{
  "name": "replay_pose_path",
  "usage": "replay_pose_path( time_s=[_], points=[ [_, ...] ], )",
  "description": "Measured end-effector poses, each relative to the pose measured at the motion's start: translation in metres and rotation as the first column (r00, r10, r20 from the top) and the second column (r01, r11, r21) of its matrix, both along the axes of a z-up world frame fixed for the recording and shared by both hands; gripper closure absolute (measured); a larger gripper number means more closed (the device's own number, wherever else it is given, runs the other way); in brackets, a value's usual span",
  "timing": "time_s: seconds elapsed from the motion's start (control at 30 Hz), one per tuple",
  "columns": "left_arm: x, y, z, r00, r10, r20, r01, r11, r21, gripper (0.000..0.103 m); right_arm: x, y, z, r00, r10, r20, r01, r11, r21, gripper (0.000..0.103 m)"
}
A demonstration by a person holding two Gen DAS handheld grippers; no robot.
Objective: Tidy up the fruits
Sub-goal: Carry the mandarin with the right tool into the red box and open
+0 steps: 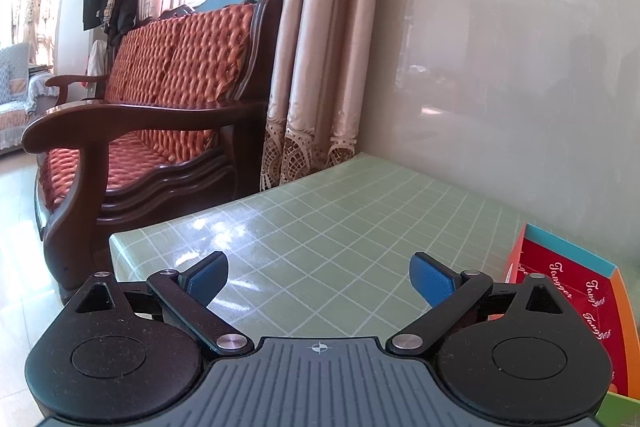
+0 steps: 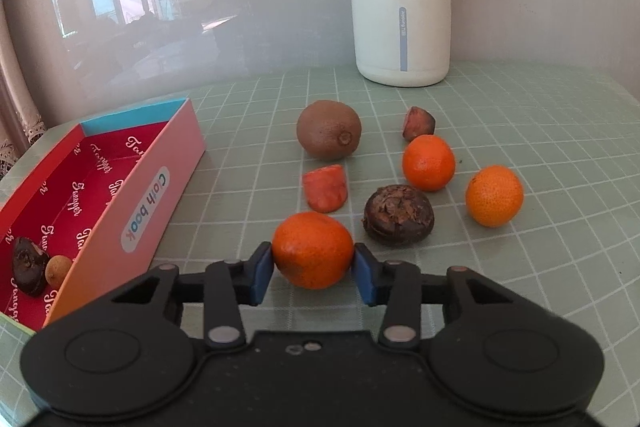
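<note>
Right hand-held gripper (image 2: 313, 269) pinches the round orange mandarin (image 2: 312, 249) at its widest girth on the green gridded counter (image 2: 520, 115); soft-skinned, light, likely bruises if squeezed hard.

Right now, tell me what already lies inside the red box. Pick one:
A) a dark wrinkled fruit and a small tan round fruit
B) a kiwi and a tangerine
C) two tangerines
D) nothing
A: in the right wrist view, the red box holds a dark wrinkled fruit and a small tan round fruit beside it.
</note>
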State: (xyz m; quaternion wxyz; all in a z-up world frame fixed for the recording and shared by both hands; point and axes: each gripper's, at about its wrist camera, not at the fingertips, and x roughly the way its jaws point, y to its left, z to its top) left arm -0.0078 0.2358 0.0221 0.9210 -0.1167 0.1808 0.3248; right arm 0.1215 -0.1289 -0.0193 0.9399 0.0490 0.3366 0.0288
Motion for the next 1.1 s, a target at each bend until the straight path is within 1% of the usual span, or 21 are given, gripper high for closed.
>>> replay_pose_path(
  time_s=[0.13, 0.27, 0.33, 0.4, 0.53, 0.67, 0.8, 0.9, 1.0, 1.1],
  points=[
    [-0.001, 0.001, -0.001, 1.000, 0.008, -0.002, -0.008, 1.000, -0.004, 0.006, -0.008, 0.014, 0.009, 0.997, 0.051, 0.054, -0.048, 0.998, -0.046, 0.062],
    [-0.001, 0.002, -0.001, 1.000, 0.015, -0.003, -0.015, 1.000, -0.003, 0.006, -0.015, 0.024, 0.021, 0.987, 0.114, 0.112, -0.111, 0.993, -0.027, 0.062],
    [-0.002, 0.002, -0.001, 1.000, 0.019, -0.003, -0.019, 1.000, -0.002, 0.006, -0.019, 0.029, 0.027, 0.978, 0.150, 0.144, -0.148, 0.989, -0.024, 0.062],
    [-0.002, 0.003, -0.001, 1.000, 0.023, -0.006, -0.023, 1.000, -0.002, 0.006, -0.021, 0.034, 0.032, 0.966, 0.191, 0.172, -0.194, 0.981, -0.002, 0.062],
    [-0.003, 0.004, -0.001, 1.000, 0.025, -0.011, -0.025, 1.000, 0.004, 0.006, -0.028, 0.048, 0.039, 0.938, 0.275, 0.213, -0.284, 0.959, 0.013, 0.062],
    [-0.005, 0.007, -0.002, 0.999, 0.032, -0.013, -0.031, 0.999, 0.010, 0.006, -0.032, 0.064, 0.041, 0.910, 0.353, 0.217, -0.364, 0.931, 0.013, 0.062],
    [-0.008, 0.012, -0.003, 0.999, 0.041, -0.015, -0.041, 0.999, 0.004, 0.006, -0.034, 0.079, 0.040, 0.889, 0.411, 0.204, -0.420, 0.908, 0.001, 0.062],
    [-0.010, 0.015, -0.003, 0.999, 0.048, -0.016, -0.048, 0.999, 0.001, 0.006, -0.036, 0.089, 0.039, 0.876, 0.439, 0.198, -0.443, 0.896, -0.026, 0.062],
    [-0.012, 0.018, -0.004, 0.998, 0.053, -0.018, -0.053, 0.999, 0.000, 0.006, -0.036, 0.098, 0.036, 0.869, 0.461, 0.182, -0.465, 0.885, -0.024, 0.062],
    [-0.012, 0.020, -0.004, 0.998, 0.057, -0.020, -0.057, 0.998, -0.001, 0.006, -0.038, 0.108, 0.034, 0.856, 0.486, 0.175, -0.482, 0.874, -0.066, 0.062]
  ],
)
